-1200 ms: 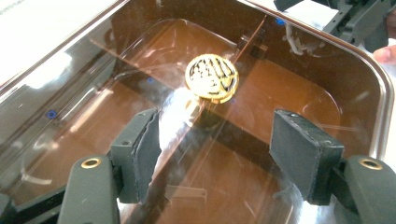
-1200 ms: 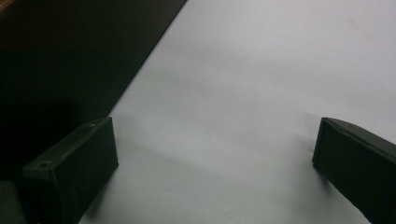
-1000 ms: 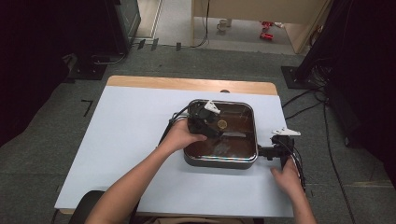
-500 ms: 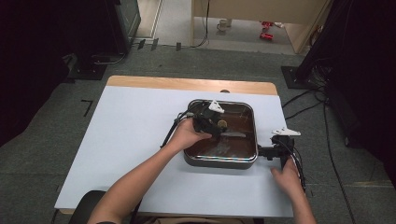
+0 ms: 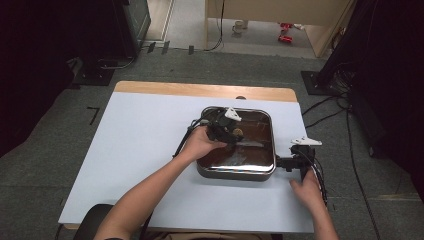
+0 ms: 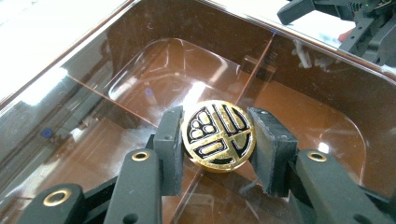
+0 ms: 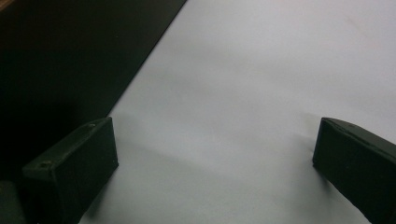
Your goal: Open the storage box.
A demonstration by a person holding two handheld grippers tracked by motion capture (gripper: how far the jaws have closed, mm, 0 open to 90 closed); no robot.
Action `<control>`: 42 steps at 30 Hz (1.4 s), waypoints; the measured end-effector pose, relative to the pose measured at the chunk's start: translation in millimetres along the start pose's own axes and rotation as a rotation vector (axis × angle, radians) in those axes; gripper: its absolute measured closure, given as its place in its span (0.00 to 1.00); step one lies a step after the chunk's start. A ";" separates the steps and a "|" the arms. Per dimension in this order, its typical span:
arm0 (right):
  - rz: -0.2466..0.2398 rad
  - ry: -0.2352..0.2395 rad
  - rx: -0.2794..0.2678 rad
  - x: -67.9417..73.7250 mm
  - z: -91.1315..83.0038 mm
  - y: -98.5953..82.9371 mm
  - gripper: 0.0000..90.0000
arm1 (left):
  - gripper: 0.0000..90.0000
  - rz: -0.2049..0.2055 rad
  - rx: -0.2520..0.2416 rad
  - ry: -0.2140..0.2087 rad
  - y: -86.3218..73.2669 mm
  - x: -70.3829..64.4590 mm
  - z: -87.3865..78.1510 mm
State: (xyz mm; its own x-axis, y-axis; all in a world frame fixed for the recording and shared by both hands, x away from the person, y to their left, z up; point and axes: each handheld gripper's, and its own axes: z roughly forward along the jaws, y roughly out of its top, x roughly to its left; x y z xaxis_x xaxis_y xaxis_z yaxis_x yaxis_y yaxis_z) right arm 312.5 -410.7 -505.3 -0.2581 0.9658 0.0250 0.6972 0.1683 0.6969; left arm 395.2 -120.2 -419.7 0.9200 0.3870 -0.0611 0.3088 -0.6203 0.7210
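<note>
Left gripper [image 6: 217, 154] has its pads on either flank of the gold-and-black knob [image 6: 218, 138], lower centre of the left gripper view; both pads touch the knob rim, so I read it as a closed grip on the knob. Knob sits on the glass lid [image 6: 140, 79] of the square pan [image 5: 235, 172], roughly mid-lid, and in the high view it's centre frame, just right of the left hand [image 5: 200, 142].

Change over the last second: in the high view the left gripper [image 5: 223, 129] has crept right and slightly up across the pan, from the left part of the lid onto the knob. My read: approach done, grasp made, lift of the lid is next. Lid looks seated on the pan, no gap visible, though glare off the glass makes that hard to confirm.

Right gripper [image 5: 300, 157] sits at the pan's right side, lower right of centre, apparently by the pan handle; it hasn't shifted. In the right gripper view its jaws stand wide apart with nothing between them, bare white table [image 7: 261, 93] beyond and the dark pan wall at upper left.

Surroundings: the left gripper's cable loops beside the pan's left edge and could drag. Nothing else on the table near the pan.
</note>
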 end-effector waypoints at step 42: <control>0.005 0.003 0.000 -0.4 0.1 0.1 0.00 | 0.65 -0.166 -0.090 0.155 -39.8 46.8 -128.6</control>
State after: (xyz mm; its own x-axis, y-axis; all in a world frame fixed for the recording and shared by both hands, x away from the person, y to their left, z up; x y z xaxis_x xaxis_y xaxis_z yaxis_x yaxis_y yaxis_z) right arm 312.8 -411.0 -505.2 -0.2567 0.9660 0.0302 0.6986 0.1639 0.6965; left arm 394.9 10.2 -362.5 0.8082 0.5832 -0.0824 0.4237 -0.4786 0.7690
